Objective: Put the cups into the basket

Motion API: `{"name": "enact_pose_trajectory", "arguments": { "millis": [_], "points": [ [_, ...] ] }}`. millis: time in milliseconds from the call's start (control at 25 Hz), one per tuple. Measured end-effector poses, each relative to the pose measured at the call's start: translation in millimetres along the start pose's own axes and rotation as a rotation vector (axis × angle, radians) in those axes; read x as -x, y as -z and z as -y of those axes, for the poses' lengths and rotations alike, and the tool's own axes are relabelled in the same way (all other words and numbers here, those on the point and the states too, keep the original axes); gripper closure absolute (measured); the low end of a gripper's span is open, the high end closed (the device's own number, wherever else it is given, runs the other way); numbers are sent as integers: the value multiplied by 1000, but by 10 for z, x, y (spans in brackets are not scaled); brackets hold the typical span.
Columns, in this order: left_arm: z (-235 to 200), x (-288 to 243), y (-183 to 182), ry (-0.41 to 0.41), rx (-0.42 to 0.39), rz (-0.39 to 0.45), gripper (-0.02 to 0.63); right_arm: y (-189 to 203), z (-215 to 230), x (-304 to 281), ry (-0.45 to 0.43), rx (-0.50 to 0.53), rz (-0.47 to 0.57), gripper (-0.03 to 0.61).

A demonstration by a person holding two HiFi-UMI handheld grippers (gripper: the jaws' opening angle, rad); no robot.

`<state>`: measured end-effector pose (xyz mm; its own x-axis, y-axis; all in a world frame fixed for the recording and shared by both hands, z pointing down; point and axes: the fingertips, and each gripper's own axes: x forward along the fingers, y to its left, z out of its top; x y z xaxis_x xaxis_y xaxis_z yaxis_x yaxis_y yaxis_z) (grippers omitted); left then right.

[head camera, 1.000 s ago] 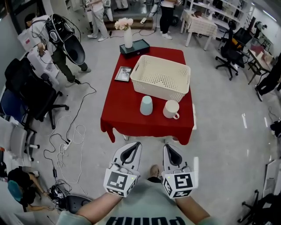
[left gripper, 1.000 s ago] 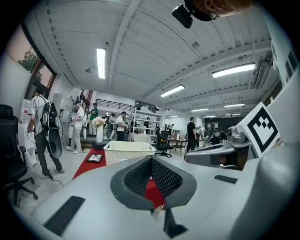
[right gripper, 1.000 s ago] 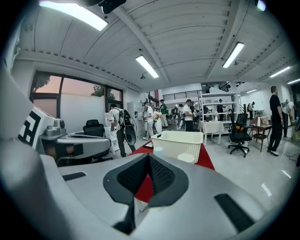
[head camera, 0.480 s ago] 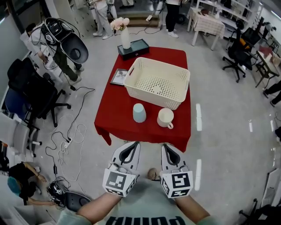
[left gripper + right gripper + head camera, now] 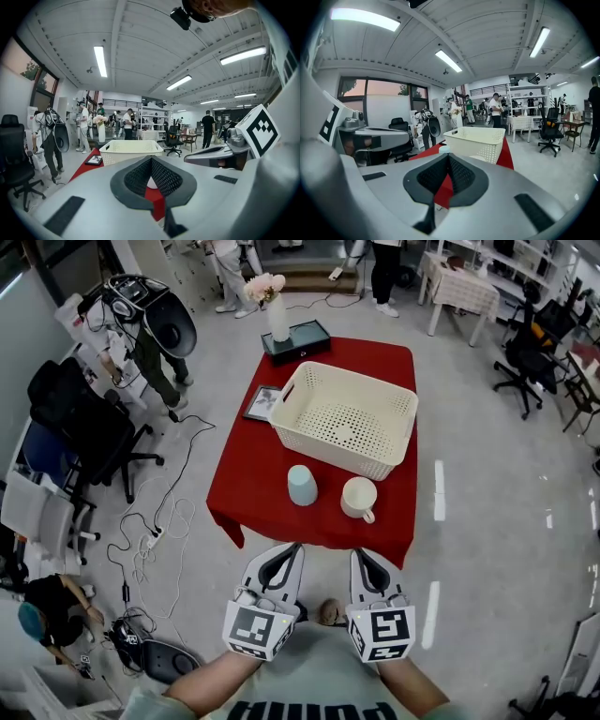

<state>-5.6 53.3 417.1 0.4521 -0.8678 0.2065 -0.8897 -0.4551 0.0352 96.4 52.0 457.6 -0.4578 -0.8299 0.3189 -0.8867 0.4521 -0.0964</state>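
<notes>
Left gripper view: the left gripper (image 5: 151, 159) body blocks most of the tabletop (image 5: 86, 161); only a pale sliver of one cup (image 5: 151, 183) shows, can't tell which. Right gripper view: the right gripper (image 5: 449, 157) hides the blue cup (image 5: 442, 149) except its top. Head view: forearms (image 5: 220, 681) cut off at the bottom edge.

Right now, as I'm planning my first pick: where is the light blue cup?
In the head view the light blue cup stands on the red table, left of the white mug, just in front of the cream basket.
</notes>
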Motion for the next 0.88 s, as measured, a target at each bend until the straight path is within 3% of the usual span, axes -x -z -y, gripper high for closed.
{"name": "enact_pose_trajectory", "arguments": {
  "millis": [880],
  "points": [
    [-522, -882, -129, 213, -32, -2, 606, -256, 291, -698, 218, -12, -46, 566]
  ]
}}
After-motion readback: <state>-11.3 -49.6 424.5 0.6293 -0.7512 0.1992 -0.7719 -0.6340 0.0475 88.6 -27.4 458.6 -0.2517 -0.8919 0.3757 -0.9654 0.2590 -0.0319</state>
